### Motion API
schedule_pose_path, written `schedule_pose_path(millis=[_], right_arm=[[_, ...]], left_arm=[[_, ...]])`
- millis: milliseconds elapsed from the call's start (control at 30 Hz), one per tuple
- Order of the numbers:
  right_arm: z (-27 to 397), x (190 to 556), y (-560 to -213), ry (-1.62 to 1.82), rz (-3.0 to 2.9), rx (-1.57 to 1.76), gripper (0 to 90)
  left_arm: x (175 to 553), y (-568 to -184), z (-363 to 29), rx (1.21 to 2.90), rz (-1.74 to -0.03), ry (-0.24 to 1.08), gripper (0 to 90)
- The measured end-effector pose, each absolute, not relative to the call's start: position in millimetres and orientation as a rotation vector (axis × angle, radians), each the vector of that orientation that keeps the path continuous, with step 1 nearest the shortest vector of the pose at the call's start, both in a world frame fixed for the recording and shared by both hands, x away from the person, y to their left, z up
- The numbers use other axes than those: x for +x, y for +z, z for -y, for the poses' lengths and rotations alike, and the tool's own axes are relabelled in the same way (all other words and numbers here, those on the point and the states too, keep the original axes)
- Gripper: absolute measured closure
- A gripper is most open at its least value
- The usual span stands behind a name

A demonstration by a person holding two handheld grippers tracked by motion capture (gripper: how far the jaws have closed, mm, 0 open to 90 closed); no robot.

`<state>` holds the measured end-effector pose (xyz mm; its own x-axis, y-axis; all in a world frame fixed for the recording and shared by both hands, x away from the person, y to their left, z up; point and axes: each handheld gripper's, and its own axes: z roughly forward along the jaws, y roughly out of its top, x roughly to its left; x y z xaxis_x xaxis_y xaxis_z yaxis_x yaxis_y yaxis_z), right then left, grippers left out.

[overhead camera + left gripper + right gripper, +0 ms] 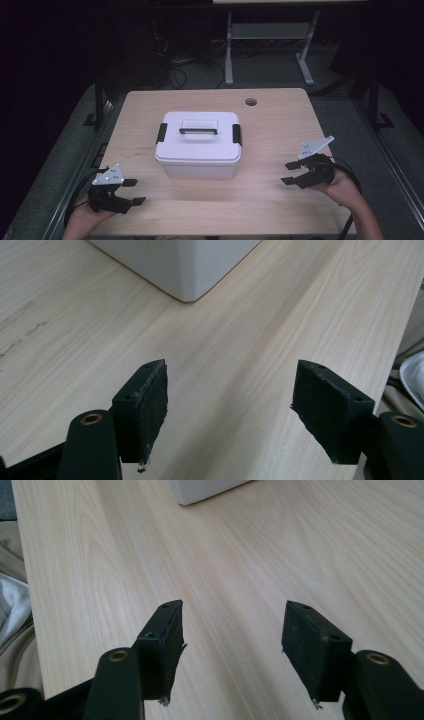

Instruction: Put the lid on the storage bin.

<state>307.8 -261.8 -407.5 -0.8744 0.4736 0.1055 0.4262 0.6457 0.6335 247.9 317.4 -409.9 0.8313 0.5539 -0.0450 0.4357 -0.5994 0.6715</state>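
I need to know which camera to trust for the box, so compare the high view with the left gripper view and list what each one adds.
High view alone: the white box whole, its lid closed, a black handle on top and black latches at both ends; also the right tool, open and empty, and the hole near the table's far edge.

Left gripper view alone: the worn, fraying pads close up.

Both: the left tool, open with nothing between its jaws, the wooden table, and the box's near left corner.
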Motion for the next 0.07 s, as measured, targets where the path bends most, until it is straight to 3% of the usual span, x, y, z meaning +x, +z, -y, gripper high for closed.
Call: schedule_pose_path(millis=[67], right_arm=[[261.3,306.3,-406.6,1.052,-2.782,0.766,40.1]], left_arm=[[248.4,-409.4,-317.5,2.304,-0.718,0.217,29.8]])
